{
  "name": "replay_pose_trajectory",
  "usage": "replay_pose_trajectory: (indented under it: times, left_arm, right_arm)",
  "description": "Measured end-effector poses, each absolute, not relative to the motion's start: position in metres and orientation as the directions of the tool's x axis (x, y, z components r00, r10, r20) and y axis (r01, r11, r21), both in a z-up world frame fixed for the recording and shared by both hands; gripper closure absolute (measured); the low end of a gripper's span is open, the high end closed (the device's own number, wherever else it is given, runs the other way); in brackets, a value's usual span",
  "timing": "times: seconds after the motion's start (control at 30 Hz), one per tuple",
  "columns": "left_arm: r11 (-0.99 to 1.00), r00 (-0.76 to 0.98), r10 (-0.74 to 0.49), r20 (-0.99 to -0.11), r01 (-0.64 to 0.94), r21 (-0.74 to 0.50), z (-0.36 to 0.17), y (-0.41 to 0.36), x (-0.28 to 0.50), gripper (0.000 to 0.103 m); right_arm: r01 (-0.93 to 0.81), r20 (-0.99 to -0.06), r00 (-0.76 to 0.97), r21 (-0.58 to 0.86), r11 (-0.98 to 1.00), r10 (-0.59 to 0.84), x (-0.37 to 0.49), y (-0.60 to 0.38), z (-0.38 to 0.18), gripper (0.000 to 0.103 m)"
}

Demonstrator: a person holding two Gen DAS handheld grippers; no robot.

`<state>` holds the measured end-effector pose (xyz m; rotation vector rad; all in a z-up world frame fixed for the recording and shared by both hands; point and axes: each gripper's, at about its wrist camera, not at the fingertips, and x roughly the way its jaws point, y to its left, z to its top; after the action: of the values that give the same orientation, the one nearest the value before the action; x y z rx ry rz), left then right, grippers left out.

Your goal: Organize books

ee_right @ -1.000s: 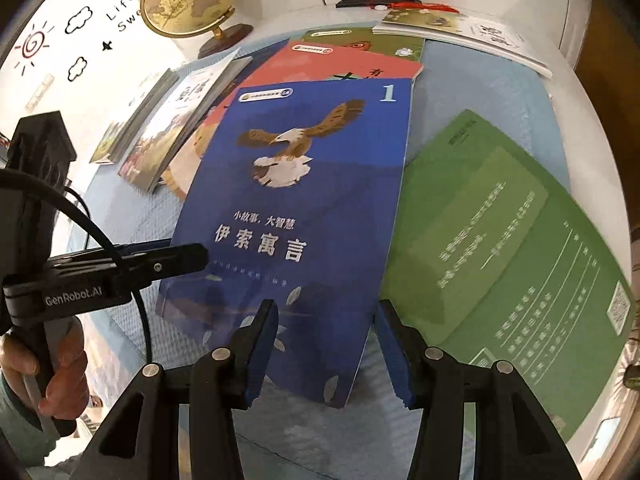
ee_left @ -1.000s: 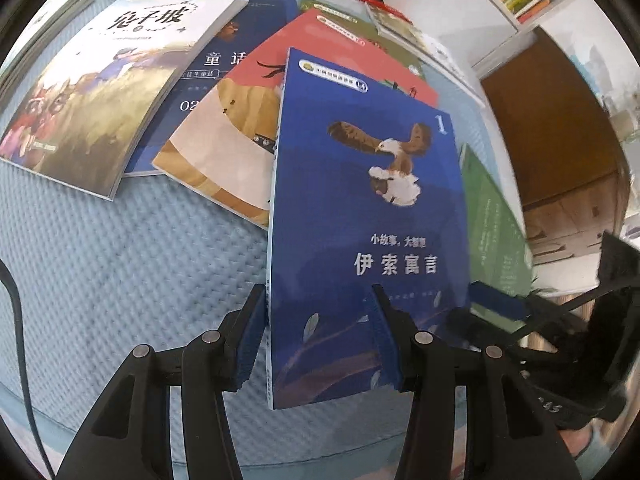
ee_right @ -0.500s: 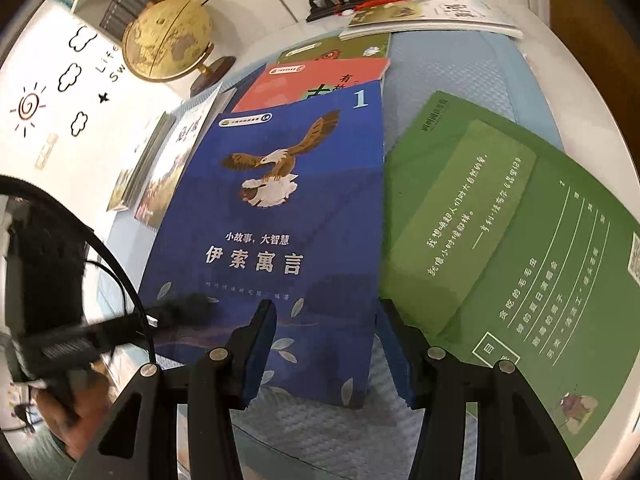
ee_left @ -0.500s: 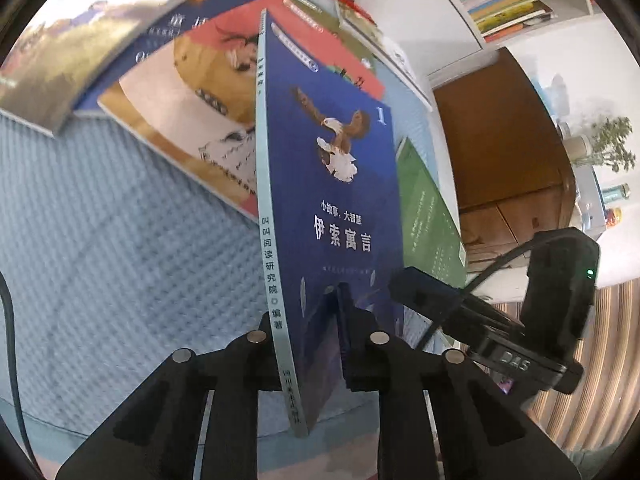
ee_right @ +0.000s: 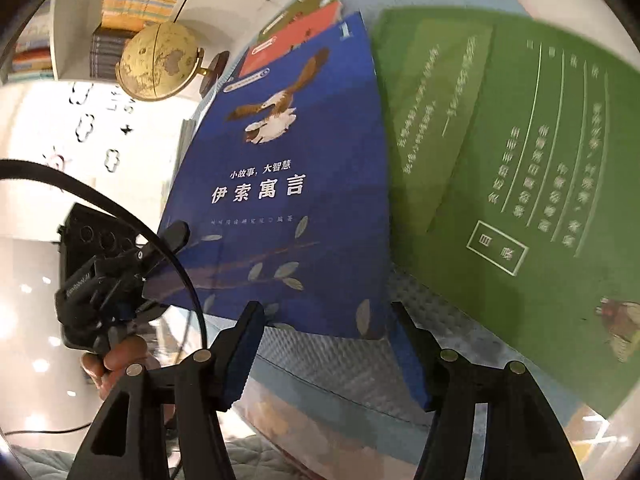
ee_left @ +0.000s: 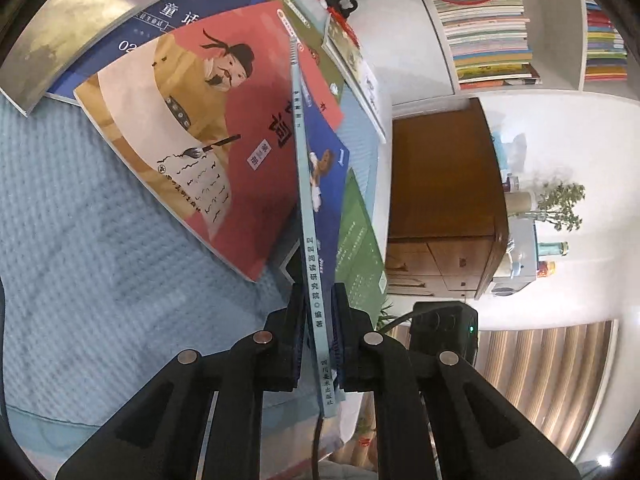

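A blue book with an eagle on its cover [ee_right: 288,160] is tipped up on its long edge. In the left wrist view I see its pale spine [ee_left: 316,280] end-on. My left gripper [ee_left: 318,300] is shut on it at the spine's near end, and the right wrist view shows that gripper [ee_right: 168,248] clamped at the book's lower left. My right gripper [ee_right: 326,320] is opening its jaws; the book's lower edge lies between the fingertips, and the pads do not press on it. A green book [ee_right: 500,152] lies flat to the right.
A red book with a painted scholar [ee_left: 224,132] lies beside the blue one, with more books fanned out behind it on the blue quilted mat [ee_left: 80,220]. A globe [ee_right: 160,64] and bookshelves [ee_left: 488,28] stand at the back. A wooden cabinet [ee_left: 440,200] is beyond the table.
My left gripper shut on the blue book and tipped it from flat up onto its edge, uncovering the red book. My right gripper rolled and its jaws spread wider.
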<state>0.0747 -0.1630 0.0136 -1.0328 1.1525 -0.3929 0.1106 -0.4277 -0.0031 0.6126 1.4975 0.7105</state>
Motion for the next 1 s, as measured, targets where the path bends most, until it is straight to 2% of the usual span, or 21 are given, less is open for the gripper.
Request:
replay_pose_trajectory:
  times: [0.2,0.27,0.33,0.37,0.53,0.6,0.67,0.7,0.73,0.8,0.83,0.87,0.9,0.97,1.0]
  left_arm:
    - [0.509,0.379,-0.737,-0.559,-0.233,-0.829,0.018,-0.161,0.085,0.094]
    - [0.498,0.370,-0.744,-0.556,-0.247,-0.831,0.015,-0.158,0.088,0.094]
    - [0.487,0.362,-0.751,-0.552,-0.259,-0.834,0.009,-0.156,0.088,0.094]
    - [0.488,0.360,-0.752,-0.553,-0.260,-0.833,0.008,-0.154,0.087,0.094]
    - [0.491,0.354,-0.747,-0.562,-0.276,-0.826,0.004,-0.152,0.091,0.094]
    - [0.428,0.372,-0.776,-0.509,-0.281,-0.859,0.005,-0.151,0.093,0.094]
    - [0.381,0.384,-0.794,-0.471,-0.288,-0.878,0.005,-0.148,0.094,0.094]
    - [0.345,0.384,-0.813,-0.438,-0.289,-0.893,0.005,-0.148,0.094,0.094]
    - [0.317,0.384,-0.826,-0.413,-0.290,-0.903,0.005,-0.149,0.095,0.094]
    - [0.290,0.377,-0.843,-0.383,-0.280,-0.915,0.009,-0.151,0.097,0.094]
    - [0.301,0.374,-0.843,-0.386,-0.266,-0.916,0.012,-0.153,0.098,0.094]
    - [0.306,0.372,-0.843,-0.388,-0.262,-0.915,0.014,-0.155,0.099,0.094]
    - [0.300,0.369,-0.847,-0.383,-0.261,-0.917,0.015,-0.156,0.100,0.094]
    - [0.300,0.368,-0.847,-0.384,-0.266,-0.916,0.015,-0.157,0.103,0.094]
    - [0.318,0.365,-0.840,-0.402,-0.269,-0.909,0.014,-0.157,0.103,0.094]
  right_arm:
    - [0.040,-0.533,-0.003,0.846,0.532,0.846,0.119,-0.437,-0.011,0.040]
    - [0.061,-0.480,0.005,0.876,0.478,0.878,0.120,-0.438,-0.011,0.048]
    - [0.073,-0.424,0.006,0.903,0.423,0.906,0.119,-0.438,-0.010,0.074]
    - [0.065,-0.418,0.010,0.907,0.417,0.908,0.117,-0.437,-0.008,0.077]
    - [-0.035,-0.546,0.007,0.837,0.546,0.838,0.123,-0.414,0.003,0.078]
    - [-0.088,-0.606,0.021,0.791,0.605,0.795,0.123,-0.410,0.013,0.078]
    - [-0.101,-0.617,0.029,0.781,0.616,0.787,0.126,-0.407,0.017,0.072]
    - [-0.067,-0.596,0.014,0.801,0.595,0.803,0.129,-0.408,0.014,0.058]
    - [-0.031,-0.580,0.003,0.814,0.580,0.815,0.132,-0.411,0.009,0.038]
    - [0.044,-0.508,0.003,0.861,0.507,0.862,0.138,-0.419,-0.002,0.029]
    - [0.068,-0.475,0.012,0.879,0.473,0.880,0.140,-0.422,-0.005,0.030]
    - [0.088,-0.446,0.028,0.892,0.443,0.894,0.143,-0.424,-0.008,0.032]
    - [0.099,-0.423,0.042,0.903,0.417,0.905,0.145,-0.425,-0.009,0.039]
    - [0.124,-0.383,0.071,0.920,0.373,0.921,0.151,-0.426,-0.011,0.054]
    - [0.117,-0.383,0.080,0.921,0.373,0.920,0.153,-0.425,-0.010,0.066]
